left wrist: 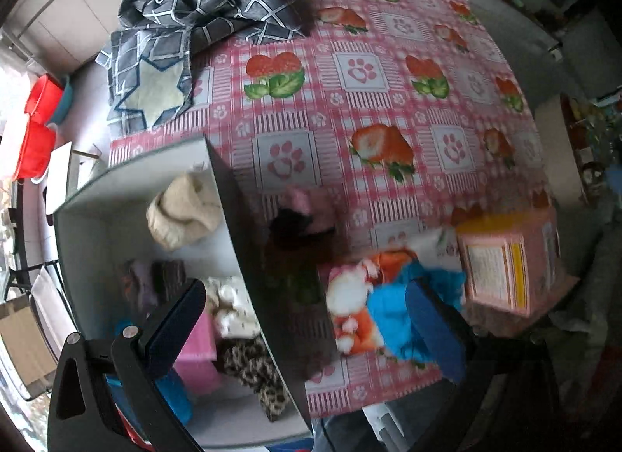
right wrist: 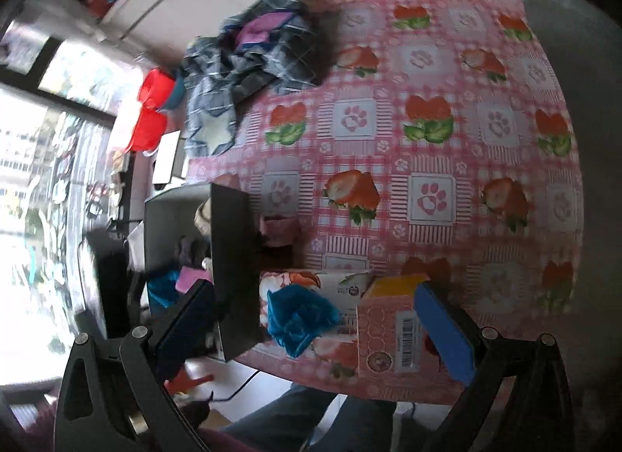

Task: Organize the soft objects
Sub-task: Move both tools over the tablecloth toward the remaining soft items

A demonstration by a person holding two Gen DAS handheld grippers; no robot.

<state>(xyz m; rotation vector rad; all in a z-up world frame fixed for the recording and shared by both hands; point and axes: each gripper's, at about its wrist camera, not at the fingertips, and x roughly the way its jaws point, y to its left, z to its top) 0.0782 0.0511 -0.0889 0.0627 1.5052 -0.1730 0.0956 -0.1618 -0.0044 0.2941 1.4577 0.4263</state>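
A grey storage box (left wrist: pixel 128 184) stands at the table's left edge and holds soft items: a beige knit piece (left wrist: pixel 182 211), a leopard-print cloth (left wrist: pixel 252 366), a pink item (left wrist: pixel 198 351). On the tablecloth beside it lie a bright blue cloth (left wrist: pixel 404 316), an orange-and-white towel (left wrist: pixel 350 308) and a pink-and-black item (left wrist: pixel 303 215). My left gripper (left wrist: pixel 307 320) is open over the box's dark wall, empty. My right gripper (right wrist: pixel 318 320) is open and empty above the blue cloth (right wrist: pixel 299 316) and the box (right wrist: pixel 233 265).
A pink-and-yellow carton (left wrist: pixel 501 265) stands at the table's near right; it also shows in the right wrist view (right wrist: pixel 388 327). A grey checked garment (left wrist: pixel 186 32) is heaped at the far left corner. Red basins (left wrist: pixel 39 129) sit beyond the table. The strawberry tablecloth (left wrist: pixel 388 102) covers the table.
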